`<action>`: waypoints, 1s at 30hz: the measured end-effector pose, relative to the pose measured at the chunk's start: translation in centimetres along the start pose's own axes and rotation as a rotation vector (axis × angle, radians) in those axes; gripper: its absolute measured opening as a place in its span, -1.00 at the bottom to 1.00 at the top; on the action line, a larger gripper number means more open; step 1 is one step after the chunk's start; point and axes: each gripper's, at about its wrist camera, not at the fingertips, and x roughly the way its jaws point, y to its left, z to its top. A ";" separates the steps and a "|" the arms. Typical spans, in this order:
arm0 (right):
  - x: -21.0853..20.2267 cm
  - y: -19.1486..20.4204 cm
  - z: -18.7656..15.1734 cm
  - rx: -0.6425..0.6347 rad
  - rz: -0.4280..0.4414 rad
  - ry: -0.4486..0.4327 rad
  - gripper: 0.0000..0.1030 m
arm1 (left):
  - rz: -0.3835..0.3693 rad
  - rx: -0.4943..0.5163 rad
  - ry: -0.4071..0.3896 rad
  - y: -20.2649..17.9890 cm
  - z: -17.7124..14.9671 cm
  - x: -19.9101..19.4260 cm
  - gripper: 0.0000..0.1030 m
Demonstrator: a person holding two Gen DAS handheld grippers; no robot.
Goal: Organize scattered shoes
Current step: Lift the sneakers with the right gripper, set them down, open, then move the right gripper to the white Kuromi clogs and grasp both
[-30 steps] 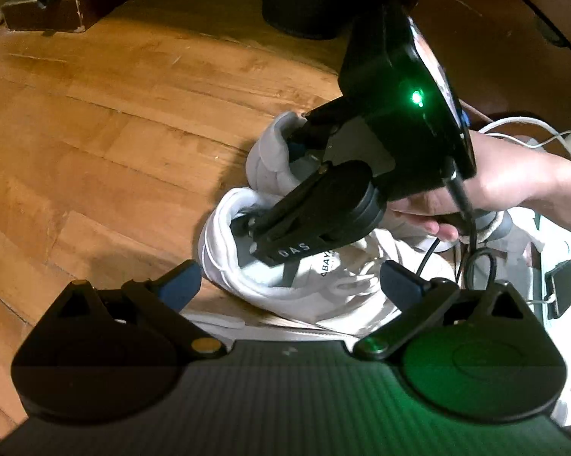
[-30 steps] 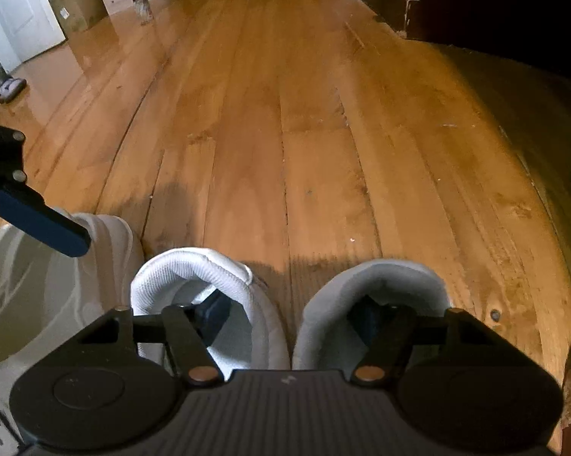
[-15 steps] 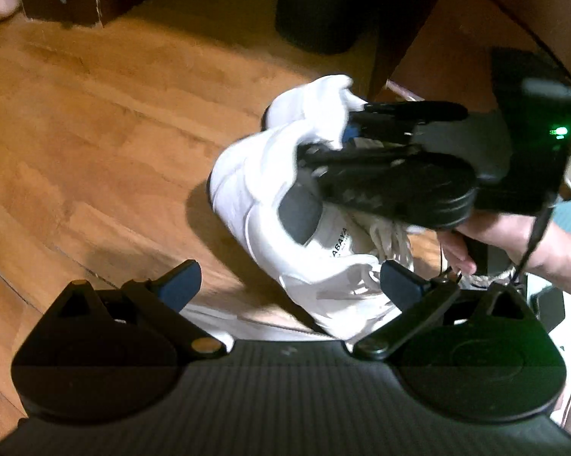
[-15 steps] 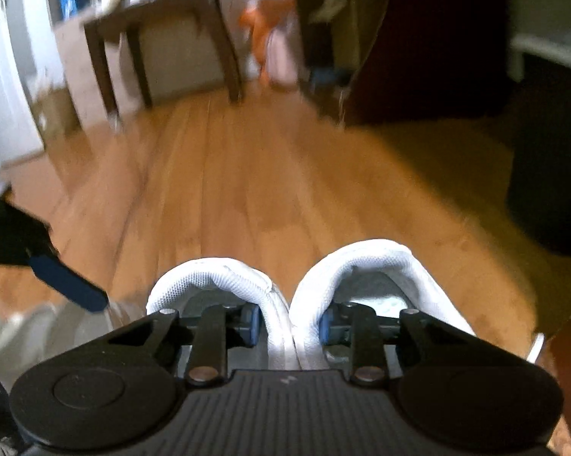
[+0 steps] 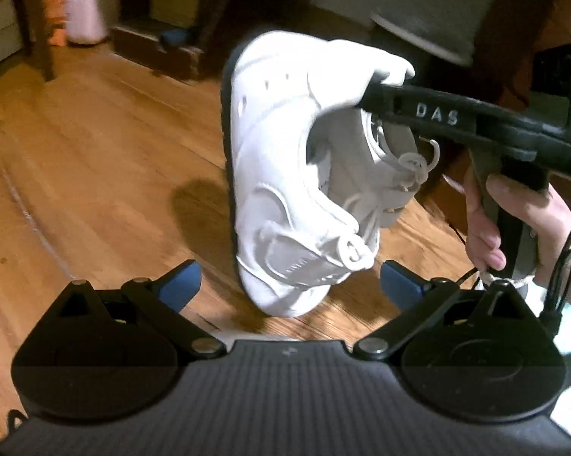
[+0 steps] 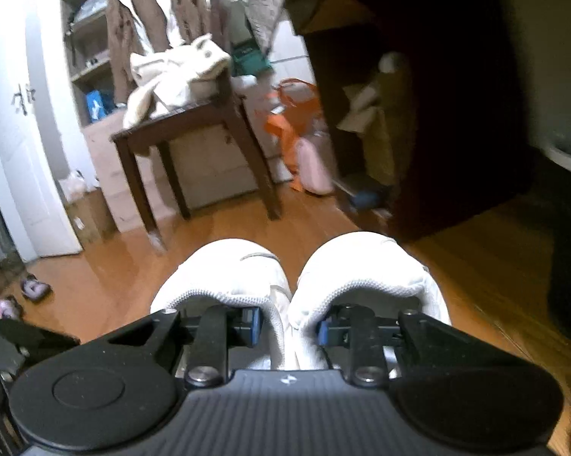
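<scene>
A broad stretch of wooden floor (image 5: pixel 95 174) is seen lying open on the left of the left wrist view, with dark furniture (image 5: pixel 164 49) lining its far edge. In the right wrist view alone, a dark wooden table (image 6: pixel 194 121) heaped with pale cloth, a white door (image 6: pixel 15 144) and a dark cabinet (image 6: pixel 418 95) are shown beyond the floor. A pair of white sneakers (image 5: pixel 304 174) is held clear of the floor, toes hanging down. The two inner heel collars are pinched together by the right gripper (image 6: pixel 288 327), one finger inside each shoe; its jaws have just been closing. A person's hand (image 5: pixel 513 224) is seen on its handle only from the left. The left gripper (image 5: pixel 288 283) is held with its jaws spread wide, nothing between them, just below the sneakers' toes.
</scene>
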 end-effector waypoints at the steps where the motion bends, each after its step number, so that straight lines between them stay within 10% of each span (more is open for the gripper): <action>1: 0.9 0.7 0.6 -0.006 0.013 -0.011 -0.48 | 0.027 -0.010 -0.015 0.7 0.2 -0.2 0.99; 10: 9.5 4.7 3.0 0.007 0.072 0.068 -0.48 | 0.053 -0.100 -0.005 7.2 0.8 -0.2 0.99; 20: 22.4 7.5 3.6 0.011 0.003 0.440 -0.51 | -0.007 -0.274 0.112 14.7 0.8 5.8 0.85; 23: 26.6 7.2 4.4 0.098 -0.066 0.588 -0.26 | -0.028 -0.377 0.138 17.2 0.9 7.3 0.83; 30: 25.4 7.3 4.4 0.097 -0.060 0.635 -0.07 | -0.034 -0.395 0.131 17.3 1.4 6.8 0.88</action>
